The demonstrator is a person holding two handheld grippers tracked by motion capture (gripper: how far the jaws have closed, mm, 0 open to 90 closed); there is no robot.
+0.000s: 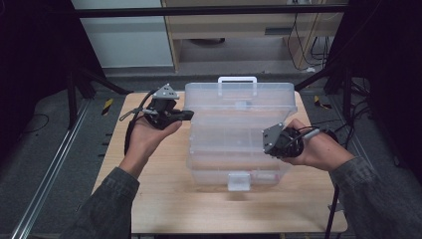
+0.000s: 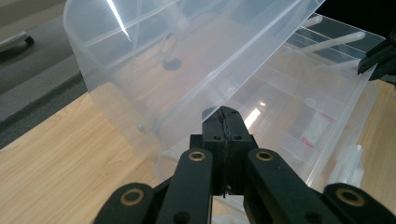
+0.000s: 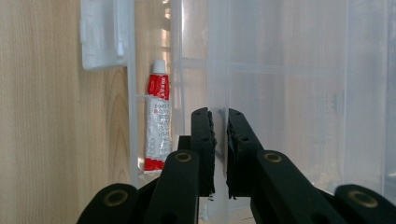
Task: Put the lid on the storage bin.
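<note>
A clear plastic storage box (image 1: 199, 172) sits on the wooden table, its see-through lid (image 2: 140, 70) tilted up. My left gripper (image 1: 188, 115) is at the box's left side. Its jaws are shut, with the tips (image 2: 225, 114) right against the raised lid's rim; I cannot tell whether they pinch it. My right gripper (image 1: 266, 144) reaches in from the right over the box. Its jaws (image 3: 219, 116) are shut on a thin clear edge of the lid that runs up between the pads. A red and white tube (image 3: 156, 121) lies in a front compartment.
The box has a white carry handle (image 1: 237, 79) at the back and a latch (image 1: 239, 180) at the front. Bare wooden tabletop (image 1: 164, 199) lies in front of and to the left of the box. Dark frame posts and cables stand beyond the table's edges.
</note>
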